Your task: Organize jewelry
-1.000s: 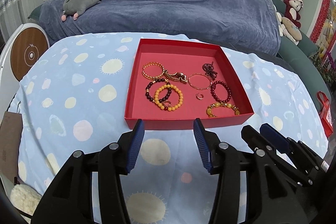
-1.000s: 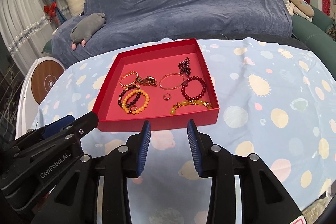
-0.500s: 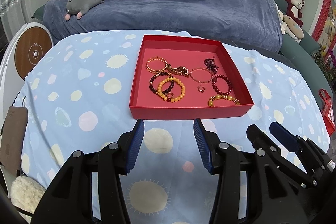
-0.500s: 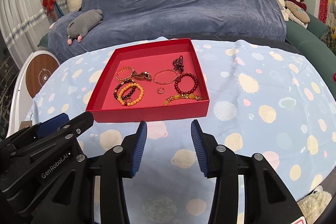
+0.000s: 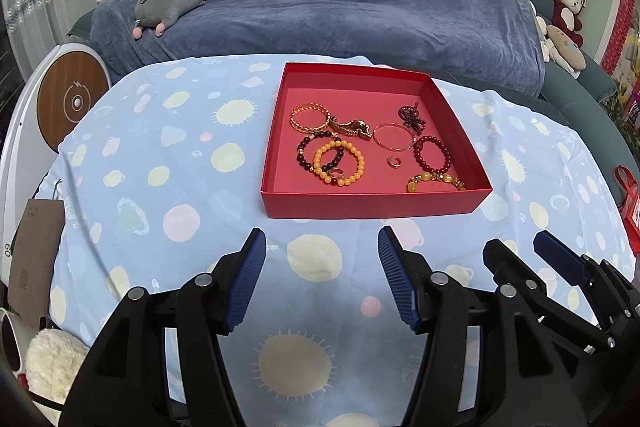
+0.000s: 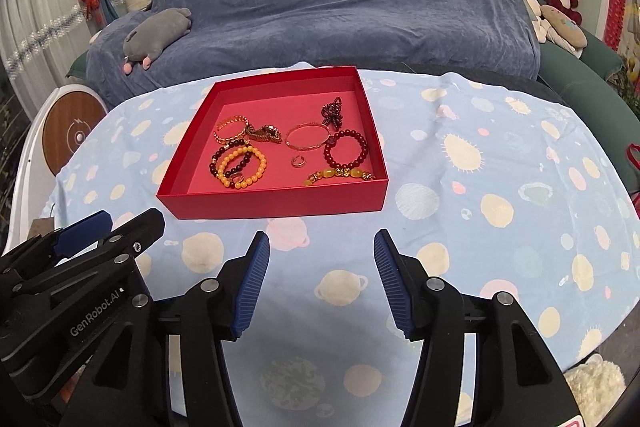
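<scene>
Both cameras sit low over the near part of the tabletop covered with a light blue dotted cloth [image 5: 168,163] and look forward along the blue-padded fingers [image 5: 246,283]. The left wrist view stands to the left, the right wrist view to the right. Both share the shallow red cardboard tray [image 5: 372,205] [image 6: 276,205] near ahead and the blue-covered sofa [image 6: 340,11] behind.

Left claw [image 6: 108,231] apparently reads "GenRobot.AI".
</scene>
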A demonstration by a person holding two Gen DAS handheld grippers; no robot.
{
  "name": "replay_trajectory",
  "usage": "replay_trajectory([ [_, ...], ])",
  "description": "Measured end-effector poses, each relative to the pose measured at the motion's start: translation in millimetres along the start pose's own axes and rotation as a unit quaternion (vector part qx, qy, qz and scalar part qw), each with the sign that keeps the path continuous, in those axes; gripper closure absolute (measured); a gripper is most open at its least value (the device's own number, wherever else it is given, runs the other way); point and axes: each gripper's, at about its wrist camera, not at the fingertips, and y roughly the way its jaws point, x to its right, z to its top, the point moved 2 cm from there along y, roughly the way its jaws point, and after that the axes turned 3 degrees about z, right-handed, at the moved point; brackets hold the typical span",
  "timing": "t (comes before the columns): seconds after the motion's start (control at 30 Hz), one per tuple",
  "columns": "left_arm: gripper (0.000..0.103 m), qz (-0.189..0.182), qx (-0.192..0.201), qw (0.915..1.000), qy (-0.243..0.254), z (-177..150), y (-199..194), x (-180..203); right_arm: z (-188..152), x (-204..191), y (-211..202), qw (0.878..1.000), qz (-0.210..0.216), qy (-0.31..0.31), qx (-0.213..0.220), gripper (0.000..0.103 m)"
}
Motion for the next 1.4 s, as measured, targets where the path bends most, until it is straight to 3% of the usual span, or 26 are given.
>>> replay_trajectory([
  [0.13, 0.047, 0.003, 0.001, 1.0, 0.001, -0.7, -0.2, -1.6, 0.2, -1.1, -1.2, 1.0, -0.003, -0.004, -0.001, 0.048],
  [0.67, 0.024, 0.041, 0.007, 0.9991, -0.009, -1.2, -4.3, -15.5, -0.1, 1.1, -5.7, 1.0, -0.023, -0.005, 0.01, 0.03],
  [0.87, 0.02, 0.049, 0.007, 0.9988, -0.007, -2.4, -4.4, -17.4, -0.3, 1.8, -5.4, 1.0, -0.023, -0.008, 0.01, 0.029],
  [1.1, 0.016, 0.056, 0.005, 0.9983, -0.014, -3.2, -3.4, -23.3, 1.2, 1.2, -6.3, 0.999, -0.03, -0.016, 0.017, 0.02],
  [1.4, 0.012, 0.068, 0.007, 0.9975, -0.015, -2.6, -3.9, -26.2, 1.7, 0.8, -6.0, 0.999, -0.03, -0.015, 0.015, 0.019],
])
